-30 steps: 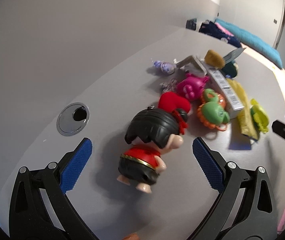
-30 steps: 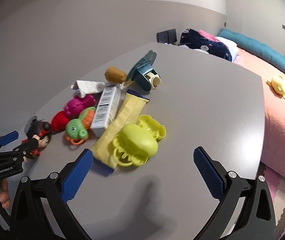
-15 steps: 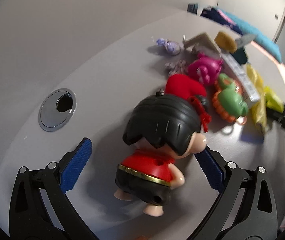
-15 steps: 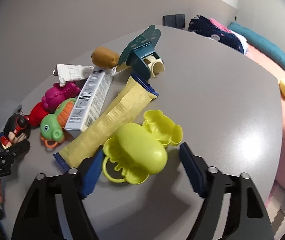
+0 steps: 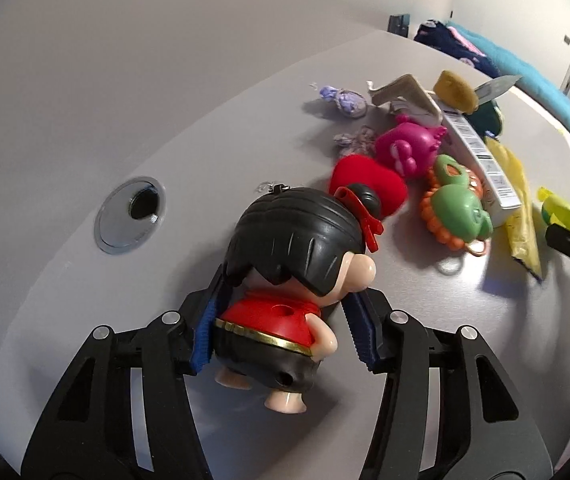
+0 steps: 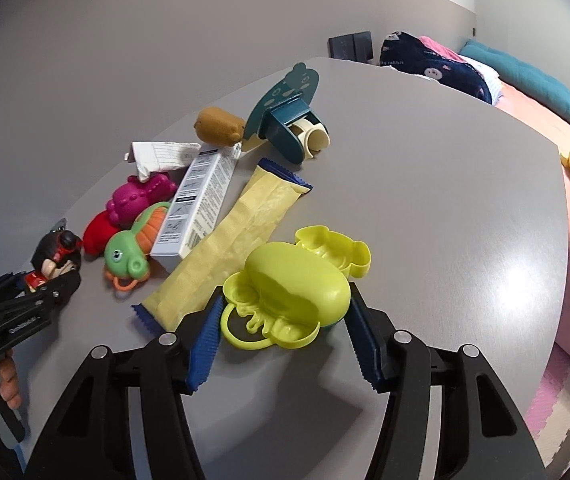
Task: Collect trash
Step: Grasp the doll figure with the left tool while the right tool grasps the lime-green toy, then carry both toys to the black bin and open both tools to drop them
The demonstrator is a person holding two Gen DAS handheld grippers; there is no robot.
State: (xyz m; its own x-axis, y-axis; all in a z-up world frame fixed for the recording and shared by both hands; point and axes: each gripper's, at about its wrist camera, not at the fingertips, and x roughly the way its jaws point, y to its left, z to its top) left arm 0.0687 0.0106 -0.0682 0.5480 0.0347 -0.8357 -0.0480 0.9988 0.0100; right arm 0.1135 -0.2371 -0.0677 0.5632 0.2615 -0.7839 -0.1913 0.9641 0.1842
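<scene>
Closing on both sides at once, the two hand-held grippers have just been narrowing from fully spread, each with a toy between its jaws. The left hand-held gripper [image 5: 281, 326] now pinches the black-haired figurine [image 5: 285, 276] at its red torso, blue pads pressed against both flanks, while it lies on the grey counter [image 5: 85, 320] at about 6 o'clock in the left wrist view. The right hand-held gripper [image 6: 283, 322] brackets the yellow-green octopus mould [image 6: 289, 292]; its pads sit tight at the toy's two sides and appear to touch it, so I judge this a grip just forming. Compared with a second ago, both toys have gone from lying loose ahead of wide jaws to being clamped. Actual trash lies untouched beyond: the yellow wrapper [image 6: 229, 240] at 11 o'clock of the mould, the white carton [image 6: 201, 200] beside it, the crumpled paper [image 6: 157, 156] farther back, and a purple sweet wrapper [image 5: 345, 98] at 1 o'clock in the left view. My reading is that toys are being cleared or sorted first, so collecting the litter itself has yet to begin.
</scene>
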